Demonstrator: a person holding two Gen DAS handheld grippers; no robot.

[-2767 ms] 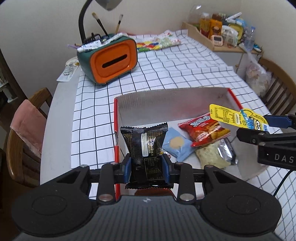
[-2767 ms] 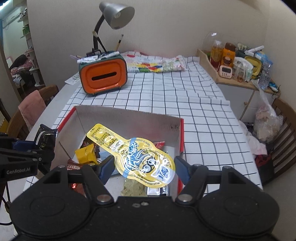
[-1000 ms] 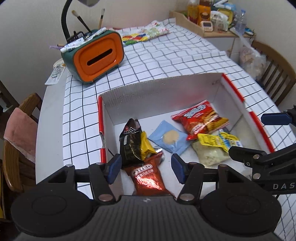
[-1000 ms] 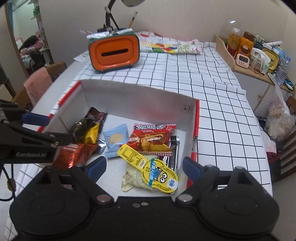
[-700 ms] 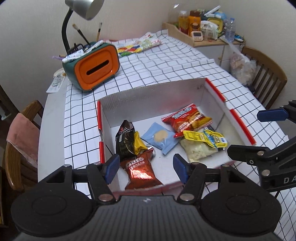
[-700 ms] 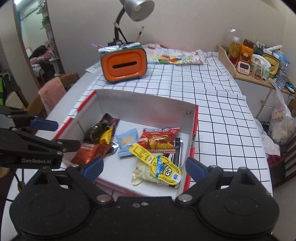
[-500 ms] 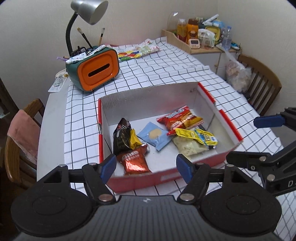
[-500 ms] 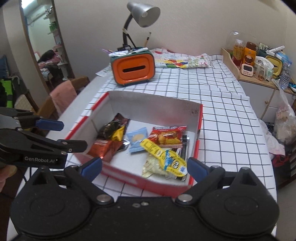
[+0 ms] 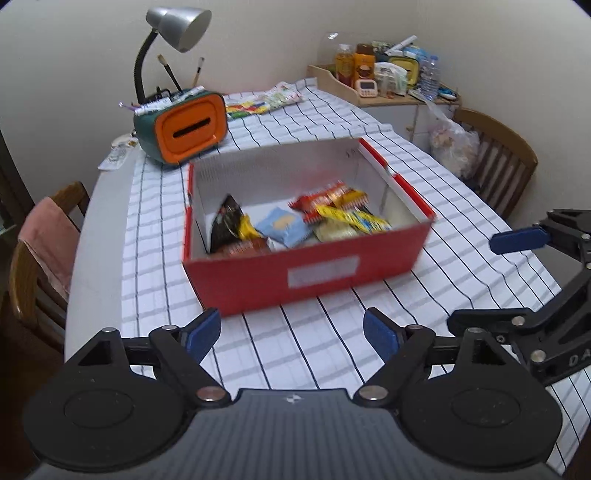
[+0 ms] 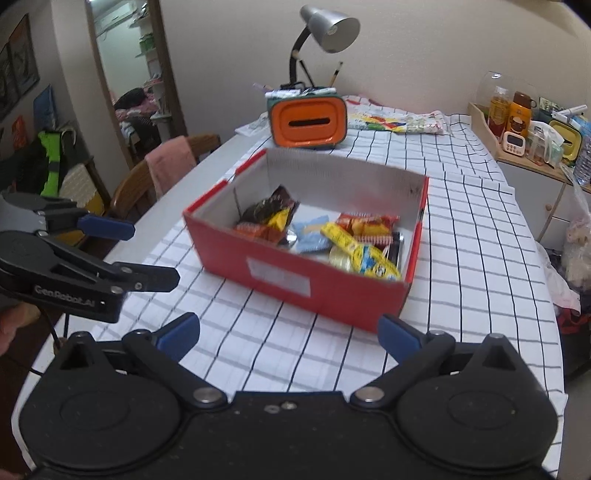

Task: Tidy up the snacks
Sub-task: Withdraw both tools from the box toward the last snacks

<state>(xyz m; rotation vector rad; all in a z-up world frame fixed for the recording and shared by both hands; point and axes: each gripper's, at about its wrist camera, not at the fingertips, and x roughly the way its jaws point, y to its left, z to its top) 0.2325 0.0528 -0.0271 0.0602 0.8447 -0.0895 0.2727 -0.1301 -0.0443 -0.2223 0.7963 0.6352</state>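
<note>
A red cardboard box [image 9: 317, 275] [image 10: 291, 278] stands on the checked tablecloth and holds several snack packets. Among them are a black and yellow packet [image 9: 228, 225] [image 10: 271, 212], a light blue packet [image 9: 282, 225] [image 10: 312, 236], a red packet [image 9: 327, 199] [image 10: 369, 227] and a yellow cartoon packet [image 9: 352, 218] [image 10: 364, 256]. My left gripper [image 9: 293, 332] is open and empty, near the table's front edge, short of the box. My right gripper [image 10: 288, 338] is open and empty, also short of the box. Each gripper shows in the other's view.
An orange and green pen holder [image 9: 183, 127] [image 10: 308, 120] with a grey desk lamp [image 9: 181, 27] stands behind the box. A wooden tray of bottles [image 9: 384, 79] sits at the far right. Wooden chairs [image 9: 495, 162] [image 9: 33, 258] flank the table.
Both grippers let go of their packets into the box, opened wide and pulled back toward the table's front edge. The box's red front wall has come into view.
</note>
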